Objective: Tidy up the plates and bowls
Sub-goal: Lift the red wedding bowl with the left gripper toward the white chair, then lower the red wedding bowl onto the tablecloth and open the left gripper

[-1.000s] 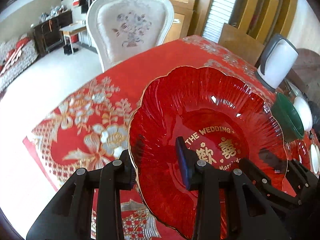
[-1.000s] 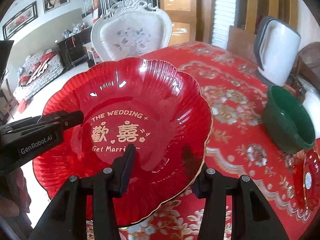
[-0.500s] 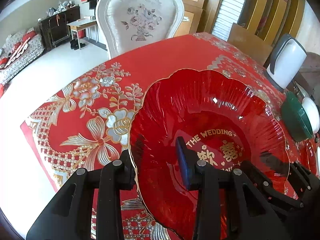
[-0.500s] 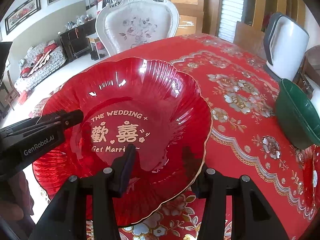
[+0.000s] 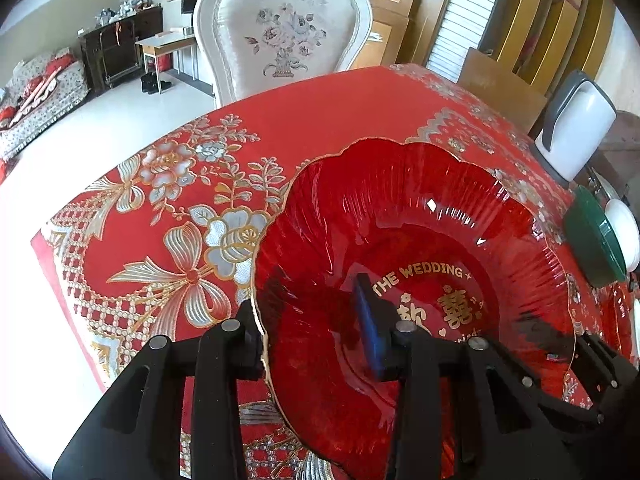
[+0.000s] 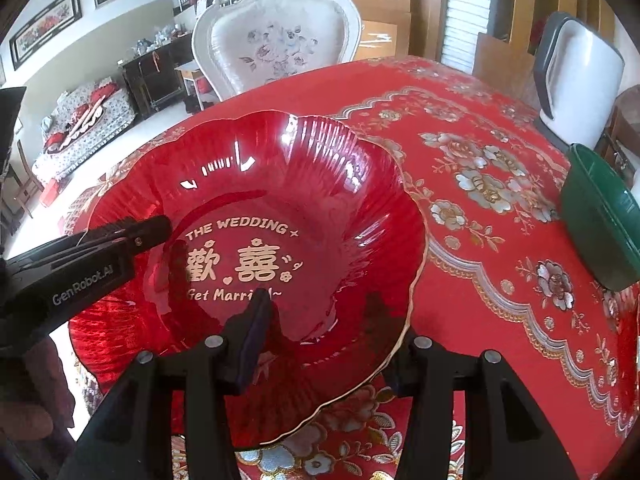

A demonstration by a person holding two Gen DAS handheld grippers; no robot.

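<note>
- The left gripper (image 5: 316, 334) straddled the left rim of the red scalloped glass plate (image 5: 420, 240), one pad outside the gilt edge and one inside the well. Its jaws were opening, and a gap showed between the inner pad and the glass where a second earlier the pads had pinched the rim.
- The plate, lettered "THE WEDDING", had come down since a second ago: more of the red floral tablecloth (image 5: 168, 220) showed beyond it, and it now lay low over the cloth at the near edge of the table. Full contact underneath could not be confirmed.
- The right gripper (image 6: 328, 344) straddled the near right rim in the same way. Its jaws were also opening, with the rim between them, and the grip looked slack.
- The green bowl (image 6: 596, 220) and the white kettle (image 6: 580, 88) stood well apart at the right.
- Judgement: the plate was being set down and released; withdrawal of both grippers would complete this placement.
</note>
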